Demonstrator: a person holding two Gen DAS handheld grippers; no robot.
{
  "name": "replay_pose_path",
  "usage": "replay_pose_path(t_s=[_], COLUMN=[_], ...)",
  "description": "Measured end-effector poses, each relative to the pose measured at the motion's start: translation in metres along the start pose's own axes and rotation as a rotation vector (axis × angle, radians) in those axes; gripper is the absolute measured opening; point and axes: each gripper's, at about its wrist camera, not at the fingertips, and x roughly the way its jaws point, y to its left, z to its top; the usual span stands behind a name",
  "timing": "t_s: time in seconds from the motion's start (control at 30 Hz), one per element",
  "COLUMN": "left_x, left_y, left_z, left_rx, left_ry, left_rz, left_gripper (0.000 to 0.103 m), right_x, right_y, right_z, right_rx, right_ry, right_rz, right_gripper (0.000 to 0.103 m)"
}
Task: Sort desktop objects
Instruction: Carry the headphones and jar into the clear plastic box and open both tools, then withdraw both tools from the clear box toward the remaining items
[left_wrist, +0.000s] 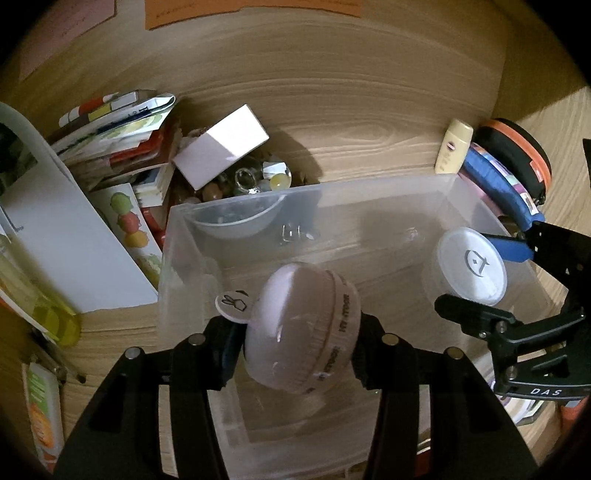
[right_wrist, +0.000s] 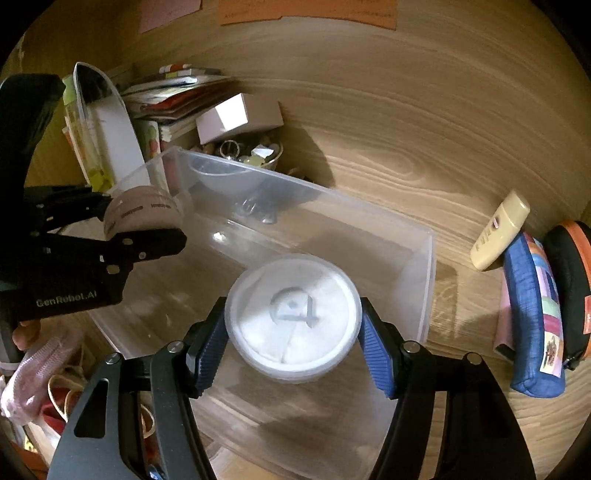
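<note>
Here we grasp a pink case (left_wrist: 301, 332) in the left gripper (left_wrist: 295, 343), a white jar (right_wrist: 293, 317) in the right gripper (right_wrist: 293, 332); lower both gently inside the clear bin (right_wrist: 421, 280) before releasing.

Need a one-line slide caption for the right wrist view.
Right tongs grip a white round tub over the clear bin; left tongs hold a pink case alongside.

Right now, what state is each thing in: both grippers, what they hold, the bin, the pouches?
Left gripper: shut on the pink round case, held over the bin.
Right gripper: shut on the white round tub, lid on, over the bin.
Clear plastic bin: open-topped, upright.
Cream tube: lying flat on the desk.
Blue pouch: on its edge.
</note>
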Motion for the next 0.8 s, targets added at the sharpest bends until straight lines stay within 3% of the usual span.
replay_pose_path(t_s=[0.23, 0.63, 0.8], left_x=[-0.001, -0.053, -0.08], left_y=[-0.002, -0.004, -0.008], left_z=[-0.007, -0.008, -0.014], left_rx=[0.011, 0.015, 0.021], left_ry=[-0.014, -0.17, -0.23], left_rz=[0.002, 0.057, 0.092], left_gripper=[0.063, 0.092, 0.094], right_x=[-0.003, -0.031, -0.051], right_y=[0.002, 0.015, 0.017], right_z=[0.001, 0.004, 0.004], right_rx=[-0.007, -0.034, -0.023], right_ry=[-0.011, -0.116, -0.153], right_rz=[-0.002, -0.032, -0.052], right_gripper=[0.064, 0.082, 0.087])
